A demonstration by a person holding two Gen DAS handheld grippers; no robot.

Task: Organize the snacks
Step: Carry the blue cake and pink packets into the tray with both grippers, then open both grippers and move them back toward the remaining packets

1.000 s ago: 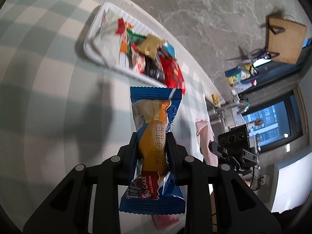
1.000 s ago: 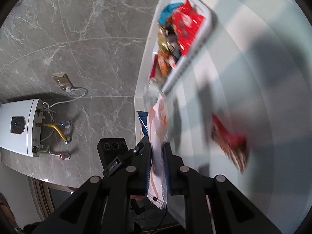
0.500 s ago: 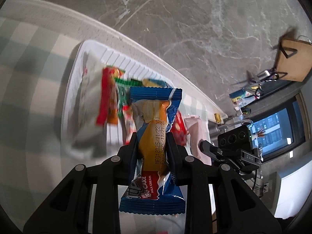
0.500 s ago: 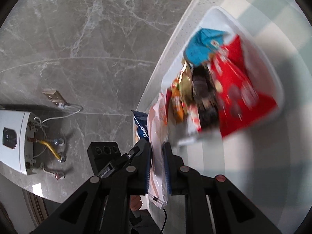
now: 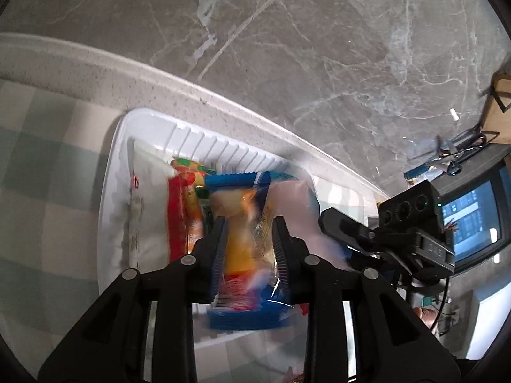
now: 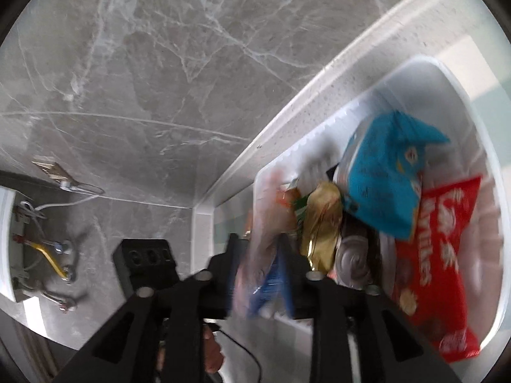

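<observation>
A white tray [image 5: 223,140] holding several snack packets lies on the checked cloth by the wall. My left gripper [image 5: 249,223] hangs over it, its jaws opening. A blue cake packet [image 5: 246,255] sits blurred between them, slipping down toward the tray. Right beside it my right gripper [image 6: 258,239] is over the same tray [image 6: 447,73]. Its jaws are opening too, and a pale pink packet [image 6: 268,210] is blurred and loose between them. That pink packet [image 5: 293,204] also shows in the left wrist view, to the right of the blue one.
In the tray lie a red packet [image 6: 440,255], a teal one [image 6: 389,172], a gold one [image 6: 322,223] and a white bag [image 5: 143,204]. A pale counter ledge [image 5: 95,70] and a grey marble wall [image 5: 287,48] stand just behind. A monitor [image 5: 472,223] is at the right.
Both grippers travelled across the cloth to the tray with their packets. Both sets of jaws have spread, and the blue and pink packets now slide loose and blurred.
</observation>
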